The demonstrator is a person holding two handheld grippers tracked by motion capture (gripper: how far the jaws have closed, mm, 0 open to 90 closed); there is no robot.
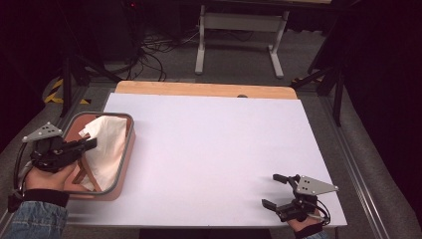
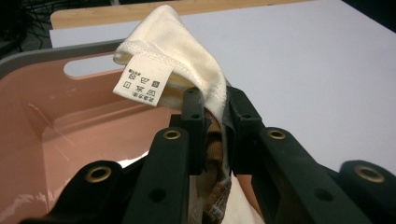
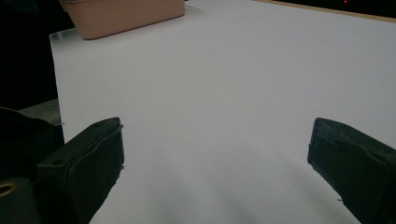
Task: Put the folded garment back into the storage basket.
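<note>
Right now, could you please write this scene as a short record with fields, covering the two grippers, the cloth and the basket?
Surface: white table top
Basket: pink plastic basket with grey rim, at the table's left side
Cloth: cream cloth, partly in the basket, one edge lifted
Label: white care label sewn on the lifted edge, symbols too small to read
Left gripper: over the basket, jaws shut on the cloth edge
Right gripper: near the table's front right corner, jaws wide open, holding nothing

Cream cloth [image 2: 187, 65], care-labelled, draped in pink basket [image 1: 125, 159]
</note>
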